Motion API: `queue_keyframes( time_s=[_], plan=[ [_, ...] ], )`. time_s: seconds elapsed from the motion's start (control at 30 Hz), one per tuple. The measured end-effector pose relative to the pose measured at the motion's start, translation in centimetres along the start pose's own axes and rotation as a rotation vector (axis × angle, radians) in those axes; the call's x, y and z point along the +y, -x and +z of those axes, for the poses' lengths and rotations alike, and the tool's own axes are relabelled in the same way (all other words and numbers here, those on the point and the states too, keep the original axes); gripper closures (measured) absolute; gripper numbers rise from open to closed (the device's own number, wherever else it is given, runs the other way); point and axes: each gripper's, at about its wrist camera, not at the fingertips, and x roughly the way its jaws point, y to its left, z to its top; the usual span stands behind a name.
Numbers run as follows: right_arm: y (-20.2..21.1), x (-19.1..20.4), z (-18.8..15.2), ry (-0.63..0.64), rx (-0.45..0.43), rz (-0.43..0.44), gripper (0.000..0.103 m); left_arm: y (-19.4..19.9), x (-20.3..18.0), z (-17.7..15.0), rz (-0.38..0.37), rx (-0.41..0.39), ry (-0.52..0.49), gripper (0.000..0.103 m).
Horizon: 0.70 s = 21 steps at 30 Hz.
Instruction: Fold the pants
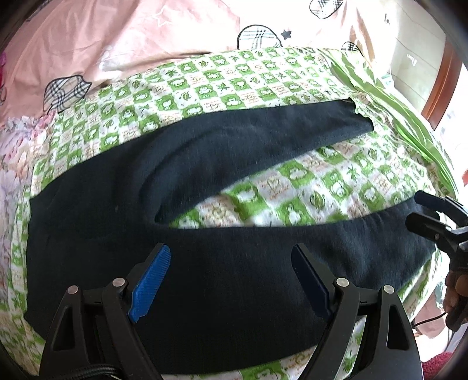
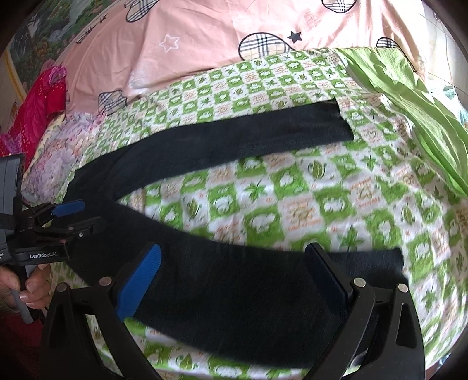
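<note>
While both tongs hover above it, the bed (image 1: 204,17) fills both views, with a pink sheet (image 2: 204,26) at the far side and a green-and-white checkered blanket (image 1: 292,187) spread over it. Plain green cloth (image 2: 409,96) lies bunched on the blanket's far right edge; red fabric (image 2: 38,102) sits at the far left. Dark pants (image 1: 204,263) lie flat on the checkered blanket, legs spread in a V, waist to the left, hems to the right, blanket showing between the legs. Left tongs (image 1: 231,280) wide open, holding nothing, above the near leg close to the waist. Right tongs (image 2: 234,280) wide open too, empty, above the near leg toward its hem. A hand (image 2: 32,289) grips the left tool's handle at the left edge of the right wrist view.
</note>
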Motion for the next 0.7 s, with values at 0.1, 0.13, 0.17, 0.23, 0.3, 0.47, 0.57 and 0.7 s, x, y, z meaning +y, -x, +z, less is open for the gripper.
queue_keyframes(
  time_s=[0.1, 0.13, 0.17, 0.23, 0.3, 0.47, 0.57, 0.7],
  plan=[
    [-0.6, -0.6, 1.6, -0.005, 0.006, 0.012, 0.004, -0.4, 0.1, 1.4, 0.006, -0.001, -0.012, 0.017],
    [-0.9, -0.9, 2.2, -0.003, 0.011, 0.013, 0.004, -0.6, 0.2, 2.0, 0.008, -0.002, -0.017, 0.017],
    [-1.1, -1.1, 2.8, -0.001, 0.014, 0.016, 0.004, -0.8, 0.3, 2.5, 0.010, -0.003, -0.021, 0.017],
    [-1.5, -1.8, 3.9, -0.003, 0.022, 0.019, 0.004, -1.3, 0.5, 3.5, 0.010, -0.004, -0.021, 0.017],
    [-2.2, -2.8, 5.0, -0.017, 0.043, 0.021, 0.004, -1.8, 0.9, 4.7, 0.001, 0.001, -0.014, 0.017],
    [-3.7, -5.8, 8.2, -0.044, 0.083, 0.032, 0.004, -3.4, 1.1, 7.6, -0.021, 0.022, -0.029, 0.017],
    [-4.5, -7.1, 9.9, -0.032, 0.088, 0.022, 0.004, -4.6, 1.0, 9.5, -0.031, 0.032, -0.051, 0.017],
    [-5.8, -8.8, 12.2, -0.018, 0.100, 0.018, 0.004, -6.7, 0.8, 12.0, -0.046, 0.049, -0.071, 0.017]
  ],
)
